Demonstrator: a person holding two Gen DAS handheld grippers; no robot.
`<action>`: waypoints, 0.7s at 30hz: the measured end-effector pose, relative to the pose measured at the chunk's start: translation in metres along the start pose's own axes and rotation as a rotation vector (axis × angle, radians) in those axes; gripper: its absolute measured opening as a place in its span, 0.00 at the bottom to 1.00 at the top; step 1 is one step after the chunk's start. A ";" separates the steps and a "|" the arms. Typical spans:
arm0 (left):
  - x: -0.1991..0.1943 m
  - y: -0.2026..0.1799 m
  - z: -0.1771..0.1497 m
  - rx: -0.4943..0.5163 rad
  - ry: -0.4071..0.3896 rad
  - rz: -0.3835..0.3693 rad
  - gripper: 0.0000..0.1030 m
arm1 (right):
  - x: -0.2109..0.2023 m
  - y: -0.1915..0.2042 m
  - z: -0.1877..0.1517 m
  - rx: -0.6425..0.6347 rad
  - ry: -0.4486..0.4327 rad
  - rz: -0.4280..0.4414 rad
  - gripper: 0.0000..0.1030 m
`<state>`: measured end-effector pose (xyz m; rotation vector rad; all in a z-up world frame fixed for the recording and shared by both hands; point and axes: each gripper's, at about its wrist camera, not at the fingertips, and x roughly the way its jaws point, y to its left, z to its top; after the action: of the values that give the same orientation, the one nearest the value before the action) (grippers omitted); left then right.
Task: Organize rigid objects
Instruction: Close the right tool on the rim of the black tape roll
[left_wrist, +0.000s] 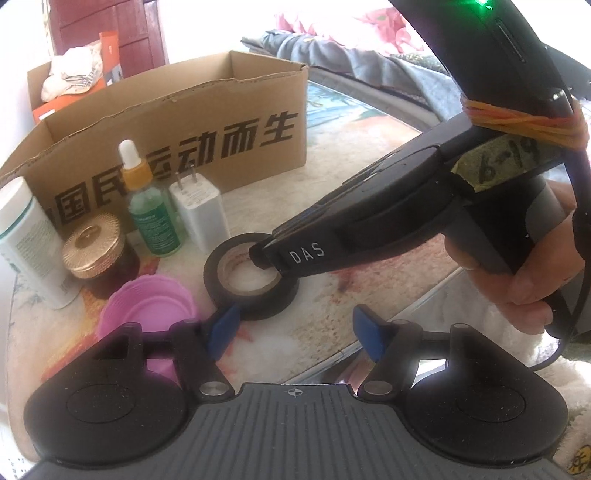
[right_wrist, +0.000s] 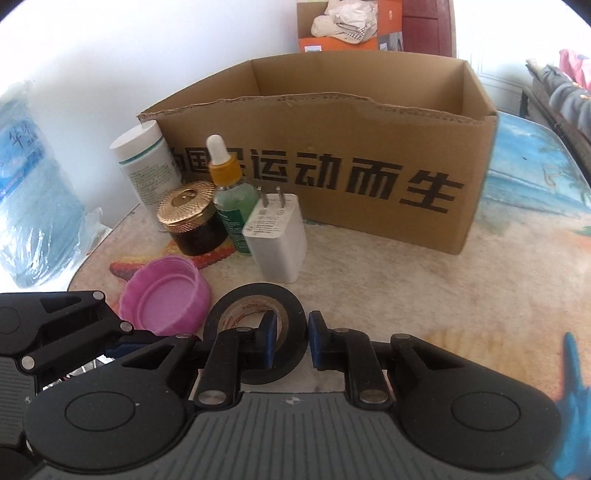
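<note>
Black tape roll (right_wrist: 258, 334) pinched by right gripper (right_wrist: 290, 338), one finger inside; left gripper (left_wrist: 293, 332) open, empty. Pink cap (right_wrist: 166, 301), white charger (right_wrist: 277, 238), cardboard box (right_wrist: 369, 177) crowding behind.

tape roll (right_wrist: 255, 332) sits right at the jaws, cap (right_wrist: 166, 299) just left, charger (right_wrist: 277, 240) and box (right_wrist: 332, 166) behind it

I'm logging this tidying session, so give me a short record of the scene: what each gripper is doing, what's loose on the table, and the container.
right gripper: shut on the tape roll's wall, one finger inside its hole
left gripper: open, holding nothing
tape roll: black, lying flat on the table
loose items: pink lid, white charger, dropper bottle, gold-lidded jar, white bottle
container: cardboard box, open-topped, behind the items
</note>
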<state>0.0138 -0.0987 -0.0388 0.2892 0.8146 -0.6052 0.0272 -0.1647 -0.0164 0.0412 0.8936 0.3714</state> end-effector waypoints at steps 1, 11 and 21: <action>0.001 0.000 0.001 0.002 -0.002 -0.005 0.67 | -0.003 -0.003 -0.001 0.005 0.001 -0.007 0.19; 0.019 -0.020 0.018 0.064 -0.042 -0.055 0.74 | -0.033 -0.051 -0.022 0.143 -0.021 -0.147 0.19; 0.041 -0.018 0.027 0.028 -0.034 -0.134 0.79 | -0.043 -0.069 -0.037 0.231 -0.080 -0.143 0.19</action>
<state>0.0406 -0.1416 -0.0526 0.2509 0.7973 -0.7456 -0.0049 -0.2484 -0.0204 0.2029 0.8514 0.1313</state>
